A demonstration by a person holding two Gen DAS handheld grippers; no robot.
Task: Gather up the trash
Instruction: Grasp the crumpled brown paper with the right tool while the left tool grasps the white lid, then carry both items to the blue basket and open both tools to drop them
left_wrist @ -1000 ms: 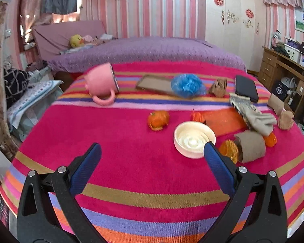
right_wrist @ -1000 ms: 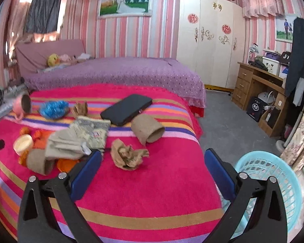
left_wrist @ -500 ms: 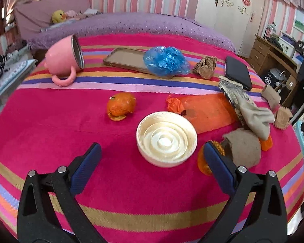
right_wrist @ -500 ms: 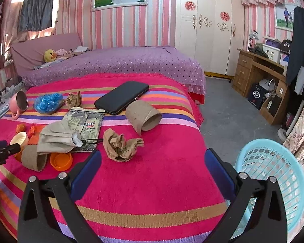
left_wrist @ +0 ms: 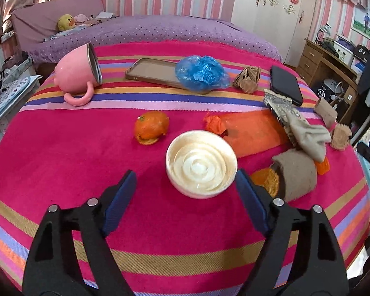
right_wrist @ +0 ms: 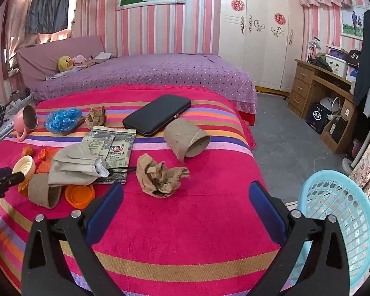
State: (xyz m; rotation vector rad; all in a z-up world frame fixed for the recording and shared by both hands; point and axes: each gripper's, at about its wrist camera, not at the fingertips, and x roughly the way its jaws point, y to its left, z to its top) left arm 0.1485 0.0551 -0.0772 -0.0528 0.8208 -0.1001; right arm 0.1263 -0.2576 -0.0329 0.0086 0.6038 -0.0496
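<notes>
My left gripper [left_wrist: 185,190] is open and empty, its fingers just short of a cream round lid [left_wrist: 201,164] on the striped red cloth. Around the lid lie a peeled orange [left_wrist: 151,129], an orange wrapper [left_wrist: 249,133], orange peel [left_wrist: 266,178] and a cardboard tube [left_wrist: 297,176]. My right gripper [right_wrist: 185,202] is open and empty, just short of a crumpled brown paper [right_wrist: 160,175]. A cardboard tube [right_wrist: 186,140], a snack packet [right_wrist: 111,146], a cloth mask [right_wrist: 74,165] and an orange cap [right_wrist: 79,195] lie nearby.
A light blue basket [right_wrist: 338,219] stands on the floor at the right of the table. A pink mug [left_wrist: 79,71], a phone case [left_wrist: 150,71] under a blue plastic bag [left_wrist: 201,72], and a black wallet [right_wrist: 157,114] lie farther back. A purple bed is behind.
My left gripper has moved forward and down toward the cream lid, which now sits between the fingertips' line. My right gripper has edged closer to the crumpled paper.
</notes>
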